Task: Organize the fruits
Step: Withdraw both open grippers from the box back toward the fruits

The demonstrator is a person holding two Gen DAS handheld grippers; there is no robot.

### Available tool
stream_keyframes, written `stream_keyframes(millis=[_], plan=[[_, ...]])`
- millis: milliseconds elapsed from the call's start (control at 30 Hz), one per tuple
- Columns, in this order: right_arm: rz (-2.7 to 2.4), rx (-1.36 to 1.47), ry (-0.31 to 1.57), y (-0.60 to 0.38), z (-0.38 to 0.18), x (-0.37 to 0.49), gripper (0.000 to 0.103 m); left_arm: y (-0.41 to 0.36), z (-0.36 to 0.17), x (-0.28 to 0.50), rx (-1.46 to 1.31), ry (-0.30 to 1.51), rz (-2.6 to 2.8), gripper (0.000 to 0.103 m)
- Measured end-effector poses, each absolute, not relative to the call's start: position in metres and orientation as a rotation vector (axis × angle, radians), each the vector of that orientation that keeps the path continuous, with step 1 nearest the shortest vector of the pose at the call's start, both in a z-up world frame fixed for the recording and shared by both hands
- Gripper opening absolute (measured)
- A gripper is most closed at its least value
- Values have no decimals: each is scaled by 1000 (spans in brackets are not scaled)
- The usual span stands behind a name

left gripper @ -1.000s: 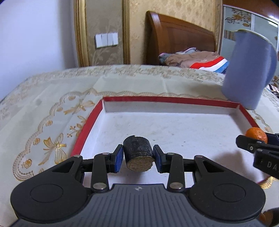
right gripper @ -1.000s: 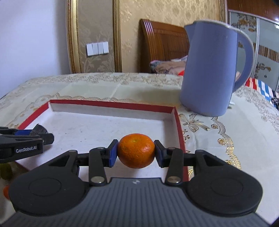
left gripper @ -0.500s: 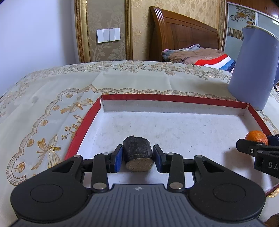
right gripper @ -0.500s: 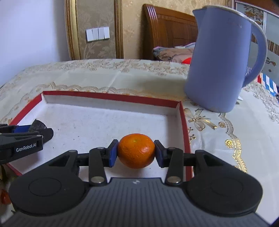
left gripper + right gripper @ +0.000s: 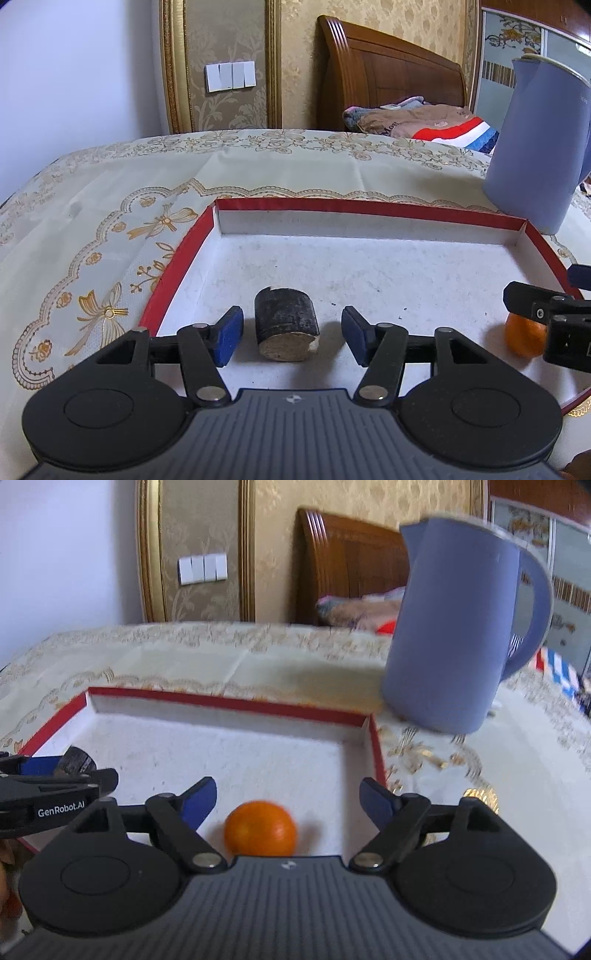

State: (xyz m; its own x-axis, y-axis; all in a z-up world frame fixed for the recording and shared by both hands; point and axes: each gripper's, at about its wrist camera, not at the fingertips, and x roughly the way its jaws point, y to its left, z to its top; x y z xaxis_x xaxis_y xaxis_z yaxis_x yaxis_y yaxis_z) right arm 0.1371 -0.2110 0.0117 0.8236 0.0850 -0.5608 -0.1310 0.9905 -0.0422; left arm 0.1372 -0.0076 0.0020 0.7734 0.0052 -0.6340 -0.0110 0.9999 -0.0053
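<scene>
A dark stubby cylinder of fruit (image 5: 286,328) with a pale cut end lies on the white floor of the red-rimmed tray (image 5: 354,208). My left gripper (image 5: 291,336) straddles it with its jaws opening, and both blue pads stand clear of it. In the right wrist view an orange (image 5: 260,829) rests on the tray floor near the right wall (image 5: 376,749). My right gripper (image 5: 288,799) is around it, jaws opening wide, pads apart from the fruit. The orange (image 5: 524,338) also shows at the right edge of the left wrist view, partly behind a right gripper finger.
A tall blue jug (image 5: 458,627) stands on the embroidered tablecloth (image 5: 110,206) just beyond the tray's far right corner. A wooden headboard (image 5: 388,81) and folded bedding (image 5: 424,122) lie behind the table.
Both grippers have opened. The dark fruit piece and the orange were gripped just above the tray and now lie released on its floor.
</scene>
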Motion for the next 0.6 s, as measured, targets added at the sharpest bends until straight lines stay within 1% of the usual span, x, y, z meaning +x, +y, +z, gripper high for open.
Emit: stream_keyframes(millis=[133, 200, 300, 333, 433, 467, 533, 600], plan=[[118, -72, 576, -210, 13, 133, 84, -4, 2, 135, -26, 681, 16, 58], [112, -62, 560, -213, 14, 131, 86, -2, 2, 132, -35, 671, 17, 58], [107, -38, 537, -217, 15, 126, 86, 0, 5, 123, -37, 628, 19, 58], [105, -33, 529, -218, 15, 125, 89, 0, 7, 120, -33, 610, 21, 58], [105, -18, 486, -223, 16, 118, 93, 0, 11, 107, -23, 552, 30, 70], [103, -12, 468, -224, 18, 115, 94, 1, 13, 103, -25, 533, 30, 70], [100, 9, 432, -228, 21, 107, 100, 4, 17, 93, -24, 491, 35, 70], [103, 41, 403, -234, 23, 98, 101, 7, 19, 84, -31, 465, 39, 70]])
